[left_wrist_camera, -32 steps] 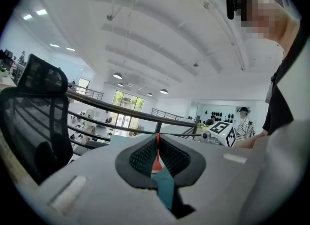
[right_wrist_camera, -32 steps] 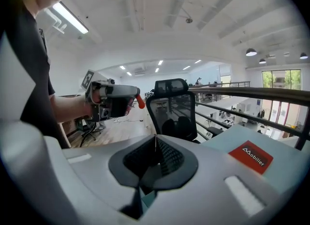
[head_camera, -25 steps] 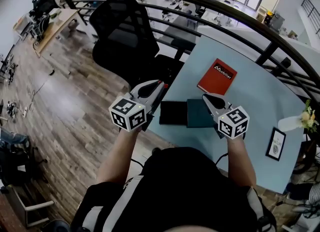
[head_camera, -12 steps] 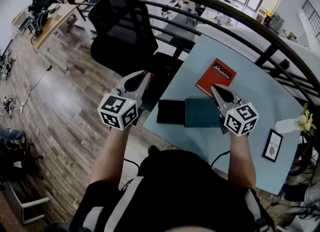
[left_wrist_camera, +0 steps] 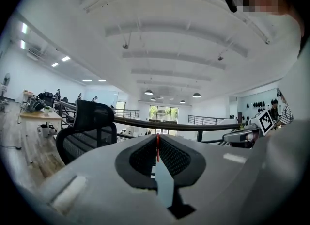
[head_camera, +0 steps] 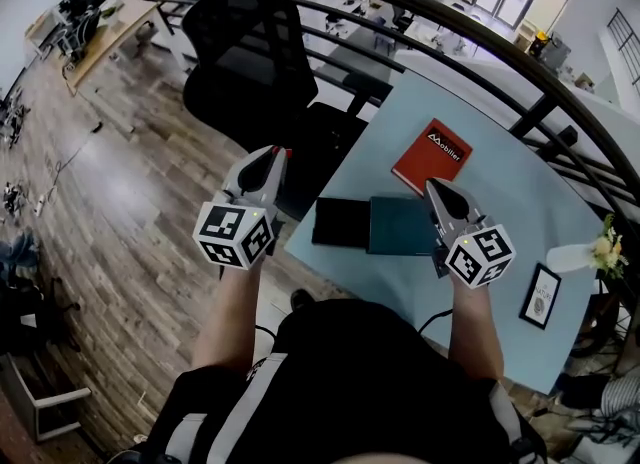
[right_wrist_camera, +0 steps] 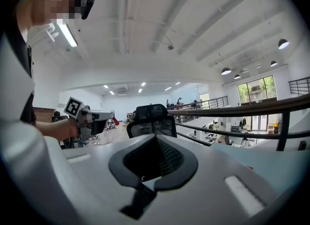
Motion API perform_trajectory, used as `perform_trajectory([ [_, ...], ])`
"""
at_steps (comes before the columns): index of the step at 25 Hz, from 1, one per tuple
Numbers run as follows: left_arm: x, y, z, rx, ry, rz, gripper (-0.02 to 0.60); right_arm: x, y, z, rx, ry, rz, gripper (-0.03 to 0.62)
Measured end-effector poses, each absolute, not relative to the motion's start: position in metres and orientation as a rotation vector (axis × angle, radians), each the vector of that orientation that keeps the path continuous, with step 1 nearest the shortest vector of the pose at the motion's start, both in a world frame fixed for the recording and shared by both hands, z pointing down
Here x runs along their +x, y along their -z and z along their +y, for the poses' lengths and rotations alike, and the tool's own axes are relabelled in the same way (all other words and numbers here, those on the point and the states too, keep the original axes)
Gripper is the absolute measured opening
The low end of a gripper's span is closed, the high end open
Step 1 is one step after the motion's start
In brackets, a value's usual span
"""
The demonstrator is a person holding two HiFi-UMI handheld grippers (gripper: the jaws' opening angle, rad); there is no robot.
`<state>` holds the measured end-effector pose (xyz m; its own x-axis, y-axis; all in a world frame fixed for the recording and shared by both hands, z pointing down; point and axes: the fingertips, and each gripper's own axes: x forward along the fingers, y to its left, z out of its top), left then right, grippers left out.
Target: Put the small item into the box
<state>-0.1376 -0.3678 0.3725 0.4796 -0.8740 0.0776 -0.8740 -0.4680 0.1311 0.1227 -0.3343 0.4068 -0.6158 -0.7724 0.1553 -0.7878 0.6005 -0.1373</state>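
Note:
A thin small red item (left_wrist_camera: pixel 156 142) is pinched at the tips of my left gripper (head_camera: pixel 274 156), which is shut on it. That gripper hangs left of the table corner, over the wooden floor in front of the black office chair (head_camera: pixel 250 57). The red tip (right_wrist_camera: pixel 115 120) also shows in the right gripper view. A dark teal box (head_camera: pixel 398 225) lies on the light blue table (head_camera: pixel 500 192), with a black flat part (head_camera: pixel 340 222) beside it on the left. My right gripper (head_camera: pixel 438 188) is shut and empty, hovering over the box's right side.
A red book (head_camera: pixel 432 155) lies behind the box. A framed picture (head_camera: pixel 537 295) and a vase of flowers (head_camera: pixel 592 249) stand at the table's right end. A dark curved railing (head_camera: pixel 470 22) runs behind the table and chair.
My left gripper has swung left, away from the table's edge, still shut on the red item. The right gripper has shifted slightly right over the box.

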Motion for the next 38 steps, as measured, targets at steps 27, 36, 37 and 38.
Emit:
perform_trajectory([
  [27,-0.116,-0.384,-0.369,2.619,-0.100,-1.498,0.018,0.119,-0.385,-0.331,1.327,-0.197,-2.755,-0.002],
  [36,-0.114,-0.388,-0.368,2.612,-0.106,-1.489,0.018,0.121,-0.396,-0.331,1.335,-0.242,-2.739,-0.002],
  [37,-0.114,-0.389,-0.368,2.611,-0.107,-1.488,0.018,0.121,-0.397,-0.331,1.334,-0.244,-2.738,-0.002],
  [38,-0.114,-0.389,-0.368,2.610,-0.108,-1.488,0.018,0.121,-0.398,-0.331,1.332,-0.247,-2.738,-0.002],
])
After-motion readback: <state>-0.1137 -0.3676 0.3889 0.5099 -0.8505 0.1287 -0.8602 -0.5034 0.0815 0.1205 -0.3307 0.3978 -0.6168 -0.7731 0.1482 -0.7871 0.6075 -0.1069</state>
